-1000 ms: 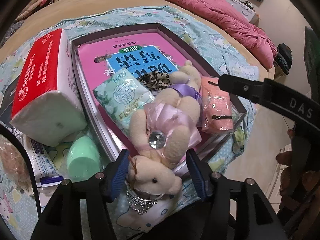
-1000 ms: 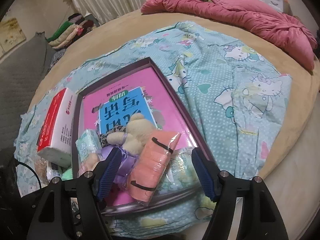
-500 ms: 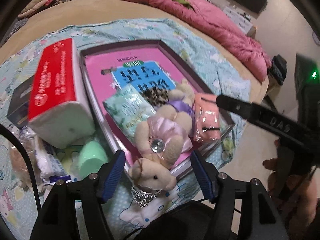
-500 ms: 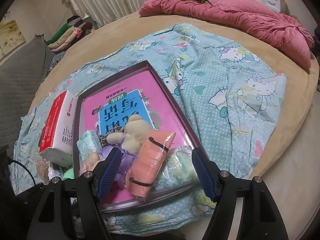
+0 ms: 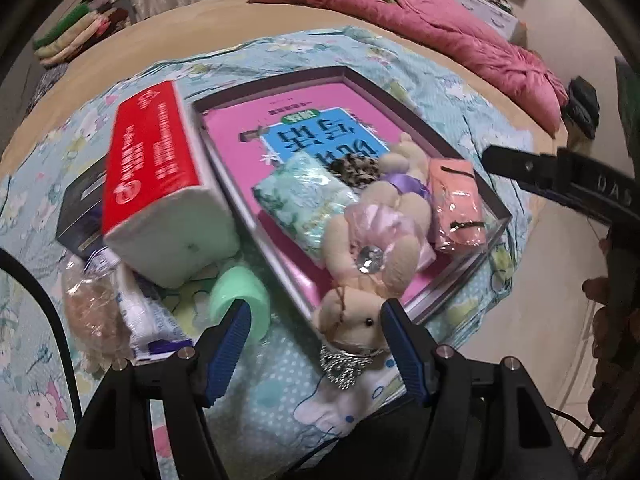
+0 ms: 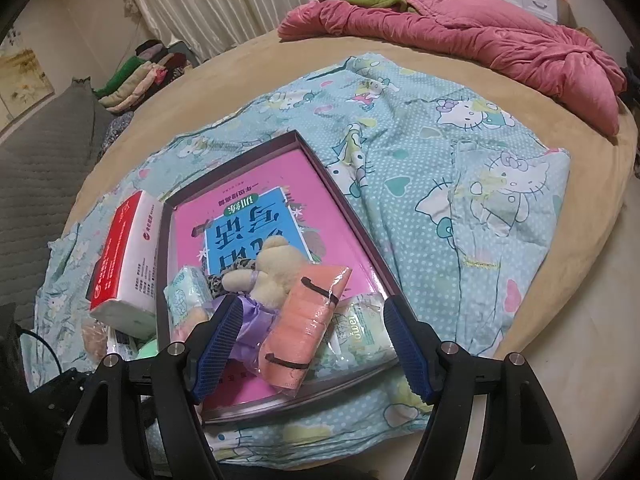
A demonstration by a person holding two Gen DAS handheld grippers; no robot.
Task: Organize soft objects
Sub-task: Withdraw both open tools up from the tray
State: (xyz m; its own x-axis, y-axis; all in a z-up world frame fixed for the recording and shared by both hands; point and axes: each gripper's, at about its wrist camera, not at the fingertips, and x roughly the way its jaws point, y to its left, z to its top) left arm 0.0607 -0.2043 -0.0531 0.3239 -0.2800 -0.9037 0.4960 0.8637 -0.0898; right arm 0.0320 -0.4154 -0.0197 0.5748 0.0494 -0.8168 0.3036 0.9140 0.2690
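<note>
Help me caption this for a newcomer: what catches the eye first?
A plush bear in a pink dress sprawls over the near rim of a shallow box lined with a bright pink book. A red-and-white tissue pack stands left of the box, beside a green cup.

Shallow tray (image 5: pixel 436 132): dark purple-brown rim, bright pink floor bearing a blue panel with dark characters. Plush bear (image 5: pixel 380 236): beige fur, pale pink satin dress, lilac ribbon, clear gem. Tissue brick (image 5: pixel 160 184), left: red wrapper with white print, white end. Small tissue pack (image 5: pixel 308 204): mint green, leaf pattern. Wrapped towel roll (image 6: pixel 308 320): salmon orange, black bands. Bed sheet (image 6: pixel 460 168): light blue, white dots, cartoon cats. Far quilt (image 6: pixel 480 40): deep pink. Finger pads (image 6: pixel 404 348): blue.
</note>
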